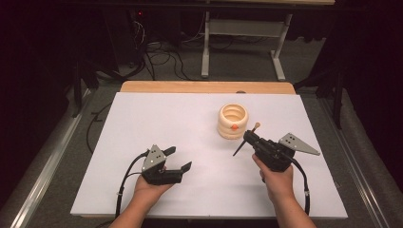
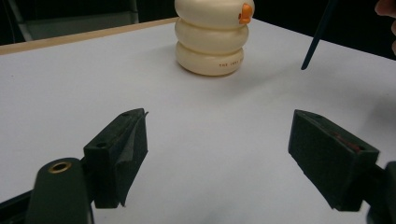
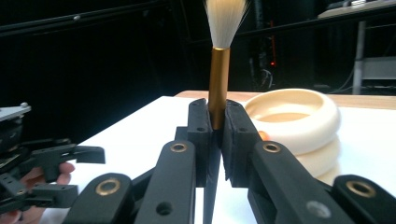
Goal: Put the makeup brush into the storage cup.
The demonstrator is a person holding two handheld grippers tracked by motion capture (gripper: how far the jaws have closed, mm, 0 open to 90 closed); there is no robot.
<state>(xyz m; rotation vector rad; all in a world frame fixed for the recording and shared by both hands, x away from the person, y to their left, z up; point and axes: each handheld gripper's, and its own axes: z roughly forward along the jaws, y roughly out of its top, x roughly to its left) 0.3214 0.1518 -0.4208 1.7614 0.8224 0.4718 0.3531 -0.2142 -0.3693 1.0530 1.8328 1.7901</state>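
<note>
Landmark for all positions: the cream, glossy pot (image 1: 233, 120) shaped like three stacked rounded rings, hollow and open at the top, standing upright on the matte white board (image 1: 142, 123) that covers the wooden table (image 1: 190, 87).

Writing: a line of small dark capitals runs along the bottom ring in the left gripper view; it begins "THE" and the rest is too small to read. A small orange knob (image 2: 245, 13) sits on the top ring, on the side facing the person.

Left gripper (image 1: 178, 158): black, matte, angular, with a grey three-cornered plate on top; well left of the pot and nearer the person, resting in the left hand (image 1: 151, 188). Jaws stand wide apart, nothing between them; the inner pads (image 2: 135, 144) look like dark foam, one with a ragged edge. Bare white board shows between the jaws, with the pot straight beyond.

Right gripper (image 1: 248, 137): same build, just right of the pot and slightly nearer the person, held by the right hand (image 1: 277, 180). Jaws are clamped tight on a slim brush (image 3: 218, 88): brass-coloured metal ferrule, pale soft bristles fanning upward, dark tapered handle pointing down and left toward the board. The brush is beside the pot, not touching it, bristle end near the rim.
</note>
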